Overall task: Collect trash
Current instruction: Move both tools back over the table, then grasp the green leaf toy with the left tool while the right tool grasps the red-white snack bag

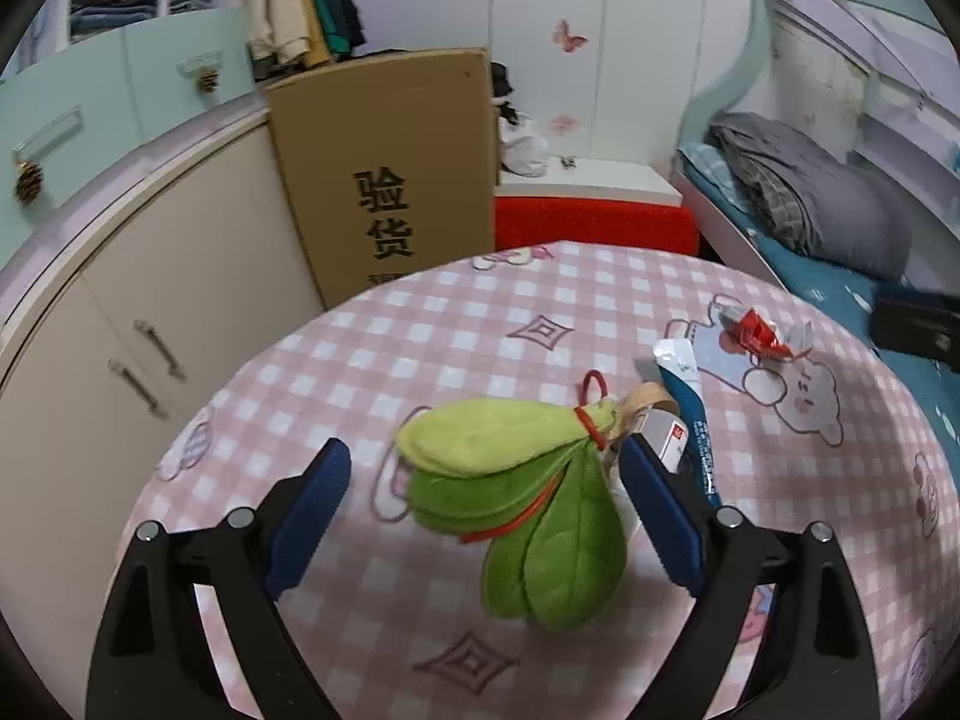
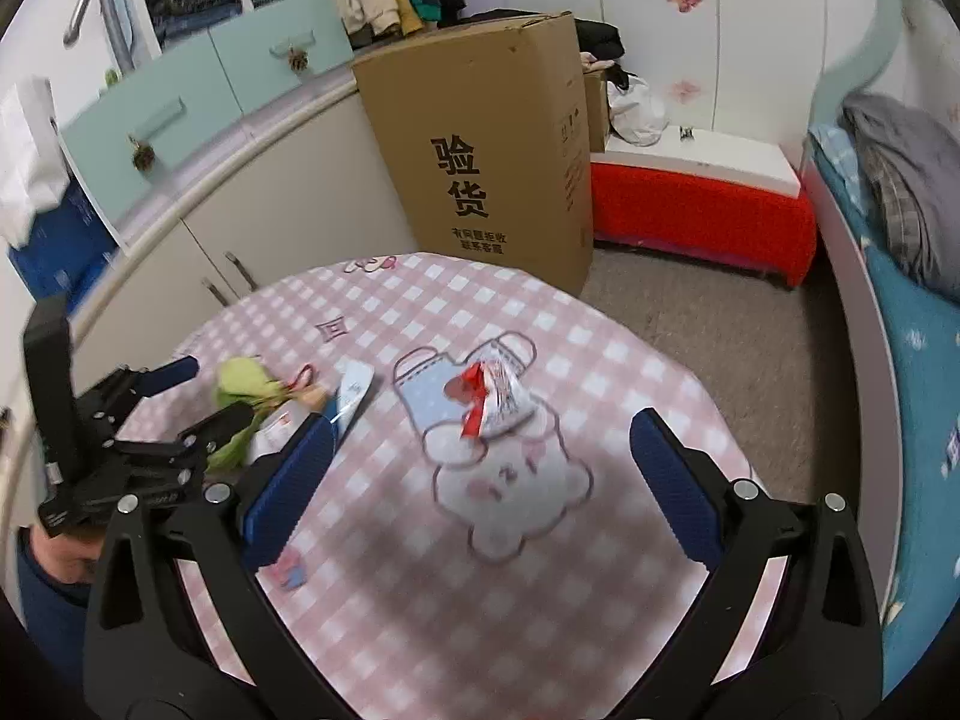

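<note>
Pink checked tablecloth (image 2: 456, 312): your left gripper (image 1: 486, 480) gapes wide around the green leaf toy (image 1: 516, 480); your right gripper (image 2: 480, 456) gapes empty near a blurred, probably plastic wrapper (image 2: 492, 396).

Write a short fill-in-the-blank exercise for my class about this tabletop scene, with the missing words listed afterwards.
1. The checked tablecloth is white and ____.
2. The plush leaves lying between the fingers of the left tool are ____.
3. The crumpled wrapper ahead of the right tool is silver and ____.
4. The big box behind the table is made of ____.

Missing words: pink; green; red; cardboard
</note>
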Demonstrator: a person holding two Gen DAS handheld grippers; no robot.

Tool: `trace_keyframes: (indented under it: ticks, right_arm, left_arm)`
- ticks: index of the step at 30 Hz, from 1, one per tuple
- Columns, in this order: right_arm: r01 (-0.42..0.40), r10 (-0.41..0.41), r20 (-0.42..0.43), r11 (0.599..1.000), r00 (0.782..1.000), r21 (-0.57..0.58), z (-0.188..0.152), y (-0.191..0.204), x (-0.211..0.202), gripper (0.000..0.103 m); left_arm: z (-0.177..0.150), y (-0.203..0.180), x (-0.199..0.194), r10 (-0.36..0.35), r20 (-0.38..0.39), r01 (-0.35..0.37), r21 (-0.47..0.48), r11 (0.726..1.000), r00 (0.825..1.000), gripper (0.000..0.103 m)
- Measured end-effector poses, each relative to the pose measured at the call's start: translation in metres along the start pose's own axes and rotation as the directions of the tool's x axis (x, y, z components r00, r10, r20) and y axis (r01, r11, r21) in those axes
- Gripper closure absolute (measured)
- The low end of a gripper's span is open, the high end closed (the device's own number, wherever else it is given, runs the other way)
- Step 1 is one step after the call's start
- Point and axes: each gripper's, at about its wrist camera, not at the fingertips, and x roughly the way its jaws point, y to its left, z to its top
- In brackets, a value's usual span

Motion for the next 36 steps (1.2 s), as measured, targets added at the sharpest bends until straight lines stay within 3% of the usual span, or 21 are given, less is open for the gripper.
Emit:
trace_keyframes:
  ticks: [5,7,9,10,11,13,15,18,25,28,36]
  right_arm:
    - [0.069,-0.071,-0.038,0.996,0.997,-0.056,0.006,0.003,0.035,0.006]
    - [0.094,-0.097,-0.050,0.993,0.994,-0.075,0.007,0.004,0.047,0.007]
    - [0.091,-0.096,-0.067,0.993,0.993,-0.075,0.006,0.004,0.058,0.021]
    - [0.087,-0.092,-0.073,0.994,0.993,-0.072,0.005,0.004,0.061,0.036]
    - [0.085,-0.091,-0.080,0.994,0.993,-0.072,0.004,0.005,0.064,0.057]
    - [0.097,-0.105,-0.081,0.991,0.991,-0.097,-0.001,0.010,0.067,0.069]
    - [0.106,-0.115,-0.071,0.987,0.991,-0.122,-0.005,0.015,0.066,0.071]
    - [0.079,-0.088,-0.074,0.989,0.993,-0.122,-0.009,0.019,0.059,0.078]
    - [0.025,-0.029,-0.053,0.996,0.998,-0.080,-0.029,0.020,0.013,0.079]
    - [0.001,-0.004,-0.042,0.998,0.999,-0.065,-0.040,0.017,-0.008,0.079]
    - [-0.076,0.076,-0.004,0.997,0.997,0.001,-0.068,-0.002,-0.052,0.079]
  left_arm:
    - [0.003,0.000,0.008,-0.056,-0.026,0.055,-0.020,0.998,0.998,0.015]
    - [0.003,-0.001,0.016,-0.045,-0.066,0.044,-0.021,0.999,0.997,0.025]
    - [0.003,-0.005,0.019,-0.053,-0.079,0.053,-0.001,0.999,0.995,0.041]
    - [0.003,-0.007,0.018,-0.062,-0.077,0.063,0.008,0.998,0.995,0.044]
    - [0.003,-0.008,0.018,-0.067,-0.074,0.068,0.012,0.998,0.995,0.050]
    - [0.002,-0.008,0.017,-0.077,-0.067,0.078,0.013,0.997,0.995,0.059]
    - [0.002,-0.004,0.015,-0.106,-0.054,0.106,-0.007,0.994,0.993,0.073]
    - [0.001,0.007,0.011,-0.145,-0.027,0.143,-0.064,0.988,0.989,0.082]
    - [-0.005,0.025,-0.003,-0.199,0.049,0.205,-0.162,0.965,0.979,0.086]
    - [-0.008,0.025,-0.011,-0.188,0.060,0.196,-0.186,0.963,0.980,0.087]
    - [-0.015,-0.001,-0.081,-0.176,0.153,0.204,-0.195,0.959,0.972,0.088]
